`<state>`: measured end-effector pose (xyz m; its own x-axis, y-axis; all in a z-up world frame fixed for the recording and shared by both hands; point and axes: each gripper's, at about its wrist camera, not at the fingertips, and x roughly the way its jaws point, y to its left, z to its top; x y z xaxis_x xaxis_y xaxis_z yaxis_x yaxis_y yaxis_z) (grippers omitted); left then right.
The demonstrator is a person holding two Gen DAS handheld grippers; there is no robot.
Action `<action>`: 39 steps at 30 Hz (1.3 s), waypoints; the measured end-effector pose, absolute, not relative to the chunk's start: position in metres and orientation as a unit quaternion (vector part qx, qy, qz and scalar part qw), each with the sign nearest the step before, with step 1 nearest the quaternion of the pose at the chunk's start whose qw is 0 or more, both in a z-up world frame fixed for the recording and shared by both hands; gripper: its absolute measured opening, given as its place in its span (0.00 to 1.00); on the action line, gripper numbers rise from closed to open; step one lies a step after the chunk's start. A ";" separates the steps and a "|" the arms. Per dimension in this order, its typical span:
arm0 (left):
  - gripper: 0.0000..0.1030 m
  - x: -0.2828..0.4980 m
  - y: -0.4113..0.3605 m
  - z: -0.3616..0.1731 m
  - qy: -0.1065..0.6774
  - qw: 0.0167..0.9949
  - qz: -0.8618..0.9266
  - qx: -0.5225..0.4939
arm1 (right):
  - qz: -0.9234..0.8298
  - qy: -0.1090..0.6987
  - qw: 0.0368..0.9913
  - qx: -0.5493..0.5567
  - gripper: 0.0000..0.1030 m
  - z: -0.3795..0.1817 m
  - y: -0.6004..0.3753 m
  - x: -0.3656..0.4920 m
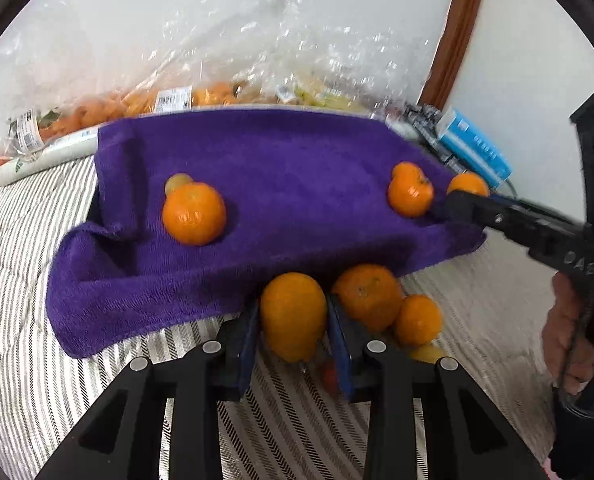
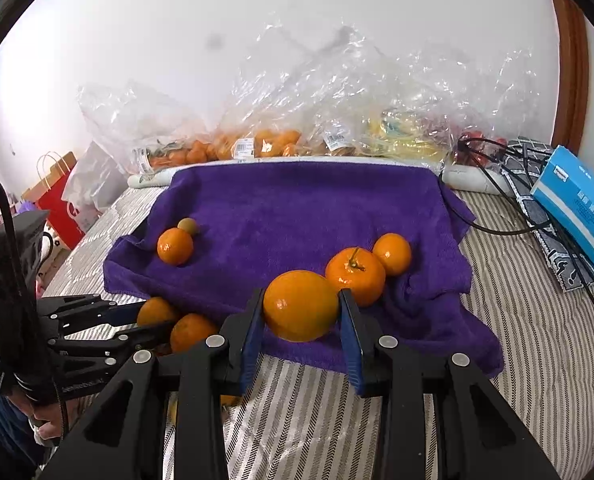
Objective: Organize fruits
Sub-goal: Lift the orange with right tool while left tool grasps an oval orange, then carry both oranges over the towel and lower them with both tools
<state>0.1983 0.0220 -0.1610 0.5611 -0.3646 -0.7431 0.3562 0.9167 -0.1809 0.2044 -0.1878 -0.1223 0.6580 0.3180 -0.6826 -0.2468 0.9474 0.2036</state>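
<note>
Both grippers, left gripper [image 1: 293, 320] and right gripper [image 2: 301, 308], each clamp 1 orange, likely bound for the purple towel [image 2: 297, 208]; sorting underway.

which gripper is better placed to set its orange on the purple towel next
Right. The right gripper holds its orange above the towel; the left gripper grips its own off the towel's edge.

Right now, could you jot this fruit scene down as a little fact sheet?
Left hand-held gripper: shut on an orange, just off the towel's near edge
Right hand-held gripper: shut on another orange, over the towel
Purple towel: four fruits resting on it
Striped bedding: loose oranges beside the towel
Behind: plastic bags of fruit
</note>
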 end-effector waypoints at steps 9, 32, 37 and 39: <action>0.30 0.200 0.036 -0.137 0.384 0.903 -0.191 -0.026 | 0.135 0.366 0.919 0.058 0.35 -0.114 -0.198 0.205; 0.30 0.250 0.012 -0.139 0.355 0.922 -0.145 -0.049 | 0.076 0.372 0.925 0.018 0.35 -0.115 -0.226 0.240; 0.30 0.254 0.020 -0.149 0.360 0.920 -0.139 -0.067 | 0.074 0.378 0.923 0.014 0.35 -0.119 -0.225 0.240; 0.30 0.254 0.021 -0.150 0.361 0.920 -0.138 -0.072 | 0.068 0.391 0.918 0.005 0.35 -0.126 -0.222 0.243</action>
<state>0.2539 0.0210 -0.1500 0.7019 -0.3051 -0.6436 0.2007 0.9517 -0.2323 0.2430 -0.2223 -0.1256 0.6853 0.1289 -0.7168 -0.1217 0.9906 0.0618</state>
